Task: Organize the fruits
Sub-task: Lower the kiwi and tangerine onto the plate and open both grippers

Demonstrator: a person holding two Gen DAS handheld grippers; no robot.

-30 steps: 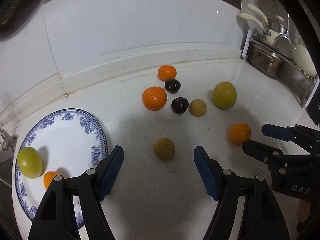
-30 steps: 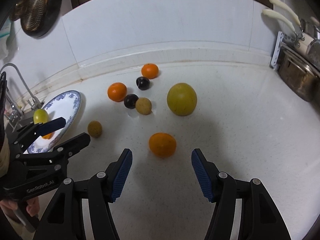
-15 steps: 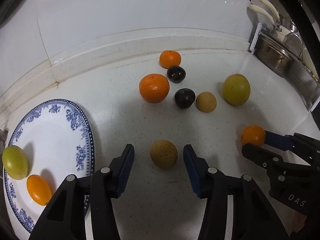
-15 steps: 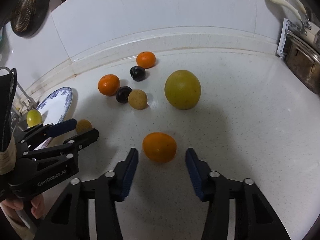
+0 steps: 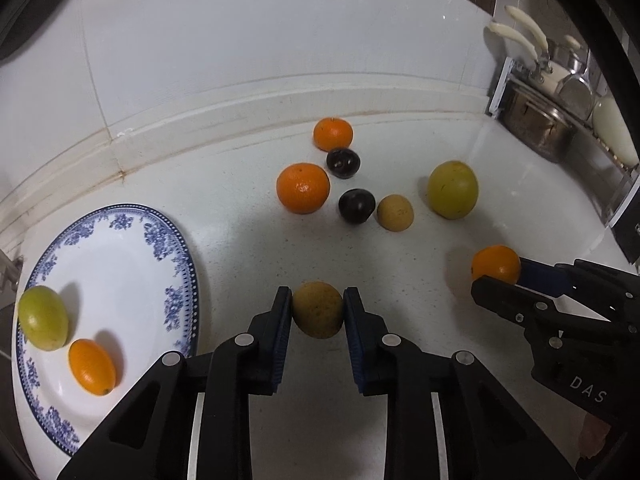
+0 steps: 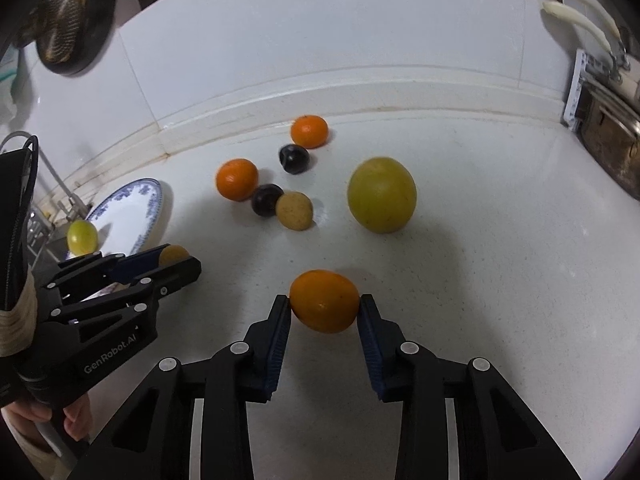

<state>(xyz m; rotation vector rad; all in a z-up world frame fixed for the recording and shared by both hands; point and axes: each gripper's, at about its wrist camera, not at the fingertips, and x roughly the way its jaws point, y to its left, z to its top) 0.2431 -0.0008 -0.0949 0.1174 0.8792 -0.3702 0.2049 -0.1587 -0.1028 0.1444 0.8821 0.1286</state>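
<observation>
Your left tongs [image 5: 318, 314] have just been closing, and their blue pads now press both sides of a brown speckled fruit [image 5: 318, 310] that sits on the white table [image 5: 248, 248], just right of the blue-patterned plate [image 5: 176, 276]. Your right tongs [image 6: 325, 310] have also just been closing; their pads touch the left and right flanks of a small orange [image 6: 324, 300] low in the right wrist view, so that fruit is gripped too. From the left wrist camera you can see the same orange at the tips of the right tongs, near the right edge.

On the plate lie two fruits already: a green-yellow one [image 5: 42, 322] at the far left rim and a small oval orange one [image 5: 91, 366] just beside it, the two close but whether they touch is unclear.

Farther back on the table the loose fruits cluster near the wall: a tangerine [image 5: 333, 133] closest to the wall, a dark plum [image 5: 343, 163] just in front of it, a larger tangerine [image 5: 303, 187] to the left, a second dark plum [image 5: 356, 205] touching or nearly touching another brown speckled fruit [image 5: 395, 212], and a big yellow-green round fruit [image 5: 452, 189] apart to the right.

Metal pots [image 5: 540, 124] stand at the far right corner.
</observation>
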